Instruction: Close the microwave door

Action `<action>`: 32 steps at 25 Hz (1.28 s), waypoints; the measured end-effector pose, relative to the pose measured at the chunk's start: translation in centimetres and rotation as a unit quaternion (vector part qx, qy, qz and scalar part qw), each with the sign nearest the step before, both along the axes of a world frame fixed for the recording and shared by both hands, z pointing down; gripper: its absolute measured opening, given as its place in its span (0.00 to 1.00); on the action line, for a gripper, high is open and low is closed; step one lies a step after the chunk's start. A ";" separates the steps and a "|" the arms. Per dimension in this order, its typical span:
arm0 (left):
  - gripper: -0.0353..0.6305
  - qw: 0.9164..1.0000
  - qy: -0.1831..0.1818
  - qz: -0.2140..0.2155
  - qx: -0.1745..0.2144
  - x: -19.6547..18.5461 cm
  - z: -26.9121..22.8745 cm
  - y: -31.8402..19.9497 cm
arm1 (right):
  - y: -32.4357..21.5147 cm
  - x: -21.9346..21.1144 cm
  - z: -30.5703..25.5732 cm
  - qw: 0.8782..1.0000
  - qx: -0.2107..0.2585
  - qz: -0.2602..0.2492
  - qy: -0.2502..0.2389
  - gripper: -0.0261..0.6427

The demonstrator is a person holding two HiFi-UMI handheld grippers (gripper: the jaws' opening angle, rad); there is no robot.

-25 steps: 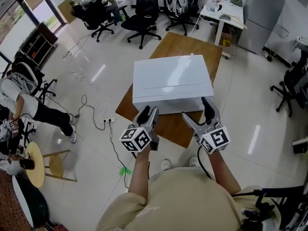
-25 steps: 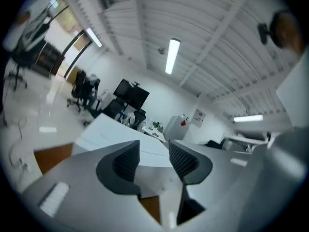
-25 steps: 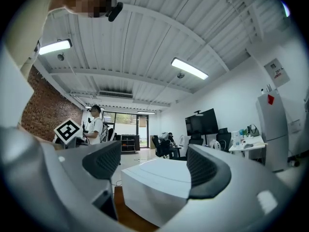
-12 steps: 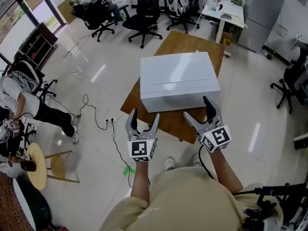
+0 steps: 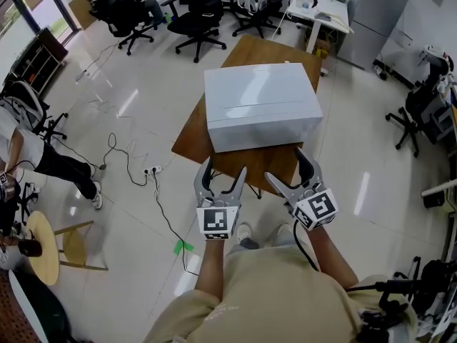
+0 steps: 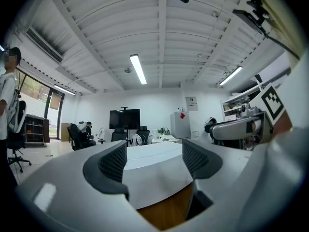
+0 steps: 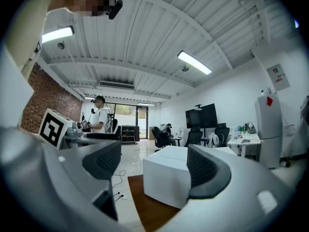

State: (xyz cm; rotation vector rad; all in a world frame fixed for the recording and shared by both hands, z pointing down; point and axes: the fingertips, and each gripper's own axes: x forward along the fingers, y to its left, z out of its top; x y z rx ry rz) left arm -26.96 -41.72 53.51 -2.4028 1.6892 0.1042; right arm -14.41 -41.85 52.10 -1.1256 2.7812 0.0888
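The microwave (image 5: 260, 102) is a plain white box on a low wooden table (image 5: 246, 164); no open door shows on it. My left gripper (image 5: 223, 171) hangs open just short of the table's near edge, nothing between its pads. My right gripper (image 5: 285, 166) is open beside it, also empty. In the left gripper view the microwave (image 6: 154, 187) fills the gap between the jaws of the left gripper (image 6: 155, 161), a little way off. In the right gripper view the microwave (image 7: 166, 178) stands on the table (image 7: 145, 202) beyond the right gripper (image 7: 153, 166).
A power strip with cables (image 5: 151, 170) lies on the tiled floor left of the table. Office chairs (image 5: 203, 13) and a white desk (image 5: 321, 9) stand behind it, another chair (image 5: 421, 109) at the right. A person (image 5: 43, 159) and a round stool (image 5: 44, 249) are at the left.
Both grippers drew back from the microwave's front toward the person. The left gripper rolled level and its jaws went from shut to open. The right gripper's jaws kept their width.
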 end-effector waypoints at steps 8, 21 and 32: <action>0.58 1.000 0.000 -0.025 0.016 1.3 0.6 8.7 | 8.7 1.7 -1.3 0.999 0.036 -0.023 -0.015 0.66; 0.58 1.000 -0.025 -0.014 0.003 16.8 1.4 30.7 | 25.5 21.3 9.4 0.994 -0.066 0.035 -0.084 0.66; 0.57 0.999 -0.021 -0.047 0.001 20.0 -0.1 36.3 | 32.8 26.6 4.3 0.995 -0.022 0.033 -0.088 0.66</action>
